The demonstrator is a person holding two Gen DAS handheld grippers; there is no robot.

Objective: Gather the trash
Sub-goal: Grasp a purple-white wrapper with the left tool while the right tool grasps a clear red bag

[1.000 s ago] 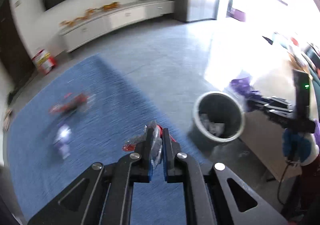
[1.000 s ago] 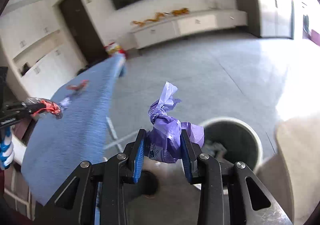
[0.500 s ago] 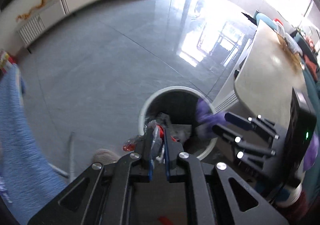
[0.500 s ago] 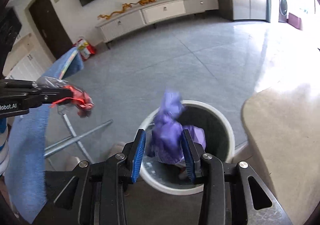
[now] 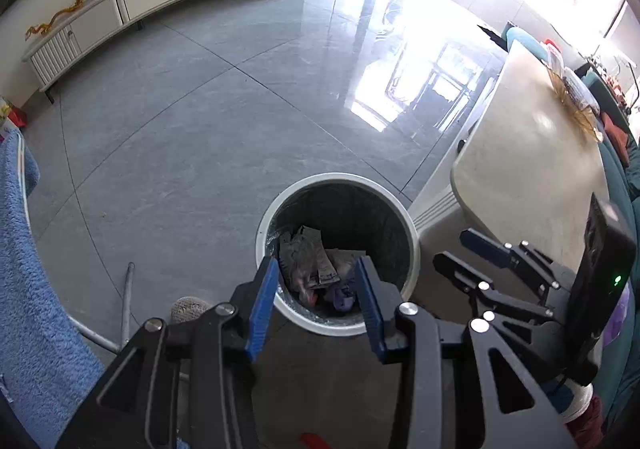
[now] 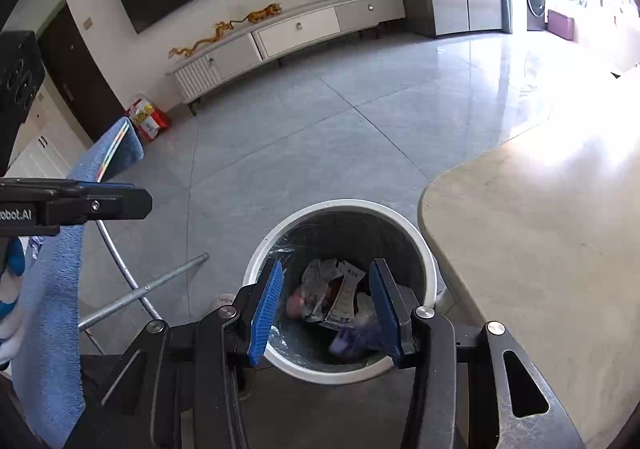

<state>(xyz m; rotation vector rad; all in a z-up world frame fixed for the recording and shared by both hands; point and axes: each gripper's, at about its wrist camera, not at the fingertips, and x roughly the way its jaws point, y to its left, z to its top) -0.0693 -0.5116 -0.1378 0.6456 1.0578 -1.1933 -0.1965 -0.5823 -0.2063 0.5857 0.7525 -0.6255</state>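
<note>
Left wrist: wrapper (image 5: 308, 291) dropped, purple bag (image 6: 352, 341) now binned

1 trash bin (image 5: 412, 241), 2 claws, 1 blue towel (image 5: 24, 289), 1 table (image 5: 532, 177)

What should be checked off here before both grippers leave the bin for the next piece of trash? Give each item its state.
1. Left gripper empty: ok. Its jaws have just been opening and nothing sits between them.
2. Right gripper empty: ok. Jaws have just been opening, pads clear.
3. Purple bag inside the trash bin: ok, it lies among the wrappers at the bottom.
4. Red wrapper inside the bin: ok, a reddish piece lies in the pile.
5. Nothing dropped on the floor by the bin: cannot tell; the grippers hide the near side.
6. More trash left on the blue towel: cannot tell from these views.
</note>
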